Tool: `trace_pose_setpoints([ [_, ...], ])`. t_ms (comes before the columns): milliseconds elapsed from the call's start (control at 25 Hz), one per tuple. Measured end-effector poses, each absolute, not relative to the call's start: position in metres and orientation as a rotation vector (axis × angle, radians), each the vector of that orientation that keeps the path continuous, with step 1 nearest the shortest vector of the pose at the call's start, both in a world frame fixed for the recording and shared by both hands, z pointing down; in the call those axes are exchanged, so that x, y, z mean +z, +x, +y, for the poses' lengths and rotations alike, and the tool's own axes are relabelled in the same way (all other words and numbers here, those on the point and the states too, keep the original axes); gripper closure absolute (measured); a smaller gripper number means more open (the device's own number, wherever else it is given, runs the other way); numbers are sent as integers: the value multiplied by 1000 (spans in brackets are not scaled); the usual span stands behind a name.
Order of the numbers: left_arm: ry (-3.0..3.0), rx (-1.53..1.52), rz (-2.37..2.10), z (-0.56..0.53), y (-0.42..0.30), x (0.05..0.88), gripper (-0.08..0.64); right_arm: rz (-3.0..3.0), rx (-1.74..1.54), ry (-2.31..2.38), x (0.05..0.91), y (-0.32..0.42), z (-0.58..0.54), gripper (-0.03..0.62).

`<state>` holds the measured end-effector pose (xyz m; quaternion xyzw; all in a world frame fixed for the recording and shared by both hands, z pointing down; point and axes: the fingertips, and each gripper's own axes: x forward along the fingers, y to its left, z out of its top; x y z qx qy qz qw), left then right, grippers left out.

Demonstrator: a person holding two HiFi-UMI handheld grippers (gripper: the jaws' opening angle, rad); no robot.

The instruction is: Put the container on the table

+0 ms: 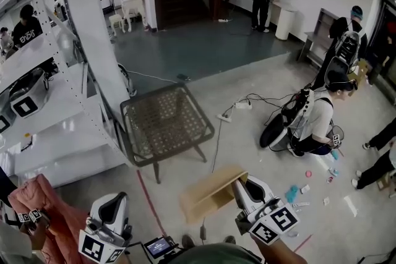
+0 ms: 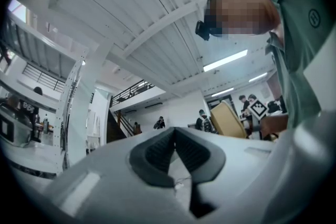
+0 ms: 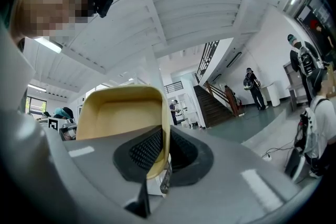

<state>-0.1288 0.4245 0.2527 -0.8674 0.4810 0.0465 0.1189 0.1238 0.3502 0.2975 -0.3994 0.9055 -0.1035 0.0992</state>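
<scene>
A shallow tan container [image 1: 209,193] hangs tilted above the concrete floor at the bottom middle of the head view. My right gripper [image 1: 242,186] is shut on its right rim. In the right gripper view the container's wall [image 3: 126,113] stands pinched between the two black pads, its hollow facing left. My left gripper [image 1: 114,201] is at the bottom left, apart from the container, with its pads [image 2: 157,152] touching and nothing between them. In the left gripper view the container [image 2: 229,120] shows off to the right.
A low metal-framed piece with a woven top [image 1: 164,120] stands ahead on the floor. White shelving [image 1: 55,102] fills the left side, with pink cloth [image 1: 43,201] beside it. A person crouches at right [image 1: 315,120]; a cable and power strip [image 1: 238,107] and small items [image 1: 297,191] lie on the floor.
</scene>
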Motion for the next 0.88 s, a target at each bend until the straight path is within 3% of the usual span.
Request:
trace_pose_setpoints([
  [480,-2572,226,1325,408,-204,249,558,2674,-287,-1272,295,49,337,566],
  [880,-2576,205,1348,383,-200,256,558,2679,-309,-1250,301,51,306,566],
])
